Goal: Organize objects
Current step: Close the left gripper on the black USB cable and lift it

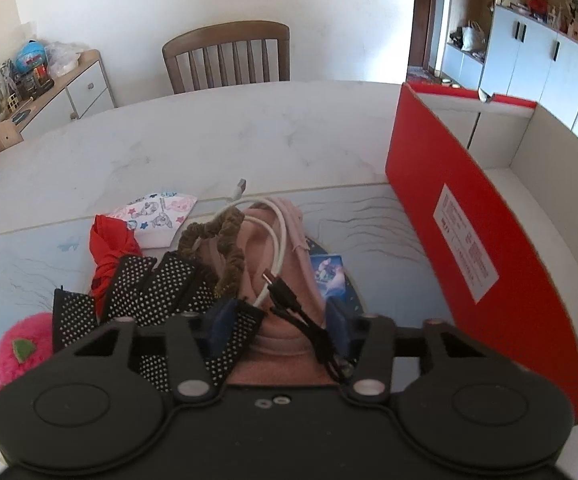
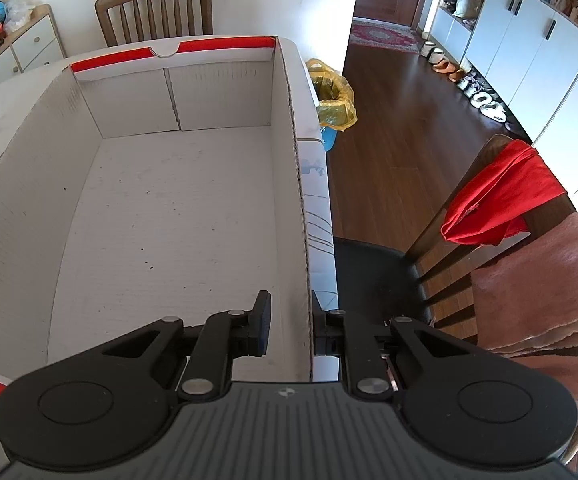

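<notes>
Your left gripper [image 1: 285, 312] is sitting with its jaws half closed around the pink cloth [image 1: 285, 344], the blue pads against its sides; the black cable [image 1: 309, 328] and one end of the white cable [image 1: 277, 248] are lying between them too. A brown scrunchie [image 1: 225, 248] is resting on the cloth just left of the white cable. Black dotted gloves [image 1: 149, 284] and a red cloth [image 1: 109, 248] are lying further left, a patterned mask [image 1: 157, 216] behind them. A blue card [image 1: 329, 272] is showing right of the cloth. The red box [image 1: 449, 216] is standing well right of the cloth on the table [image 1: 209, 136].

Your right gripper [image 2: 289, 320] is pinching the box's [image 2: 169, 200] right wall, one finger inside, one outside. The box is holding nothing.
</notes>
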Motion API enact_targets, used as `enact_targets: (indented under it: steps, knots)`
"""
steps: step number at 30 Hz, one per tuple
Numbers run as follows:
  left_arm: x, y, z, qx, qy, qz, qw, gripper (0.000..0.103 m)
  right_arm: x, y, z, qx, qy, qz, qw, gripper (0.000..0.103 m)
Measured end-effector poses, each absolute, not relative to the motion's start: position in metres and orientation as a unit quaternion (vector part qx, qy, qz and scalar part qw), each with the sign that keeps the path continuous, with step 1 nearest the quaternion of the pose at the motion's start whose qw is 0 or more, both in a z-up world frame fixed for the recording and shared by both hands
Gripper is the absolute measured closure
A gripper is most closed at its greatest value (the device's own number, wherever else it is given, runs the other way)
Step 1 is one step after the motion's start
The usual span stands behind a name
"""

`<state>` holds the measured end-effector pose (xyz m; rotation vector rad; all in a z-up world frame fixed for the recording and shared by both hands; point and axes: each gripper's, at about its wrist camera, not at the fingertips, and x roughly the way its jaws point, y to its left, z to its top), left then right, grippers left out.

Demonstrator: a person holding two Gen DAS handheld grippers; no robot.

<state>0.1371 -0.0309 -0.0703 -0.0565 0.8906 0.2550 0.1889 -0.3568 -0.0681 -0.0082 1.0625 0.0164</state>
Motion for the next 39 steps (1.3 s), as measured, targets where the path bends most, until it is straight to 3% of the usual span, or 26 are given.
enact_targets:
  steps: [3,7,20,24,33,39]
  knots:
    - [0.138,-0.029,-0.067,-0.034,0.431,0.118,0.894,0.08,0.189,-0.357,-0.068,-0.003,0.506,0.008,0.862,0.086]
    - [0.133,-0.028,-0.059,-0.063,0.429,0.09,0.897,0.09,0.189,-0.357,-0.069,-0.003,0.505,0.008,0.863,0.086]
    - [0.117,-0.051,-0.012,-0.069,0.401,0.04,0.913,0.091,0.188,-0.357,-0.071,-0.005,0.504,0.018,0.864,0.087]
    - [0.115,-0.056,0.011,-0.077,0.382,0.025,0.921,0.092,0.188,-0.358,-0.071,-0.002,0.506,0.025,0.862,0.094]
    - [0.124,-0.069,0.067,-0.076,0.331,0.0,0.941,0.092,0.186,-0.353,-0.072,-0.005,0.504,0.037,0.863,0.094]
    - [0.147,-0.102,0.074,-0.056,0.335,-0.038,0.94,0.092,0.186,-0.351,-0.072,-0.005,0.504,0.043,0.863,0.094]
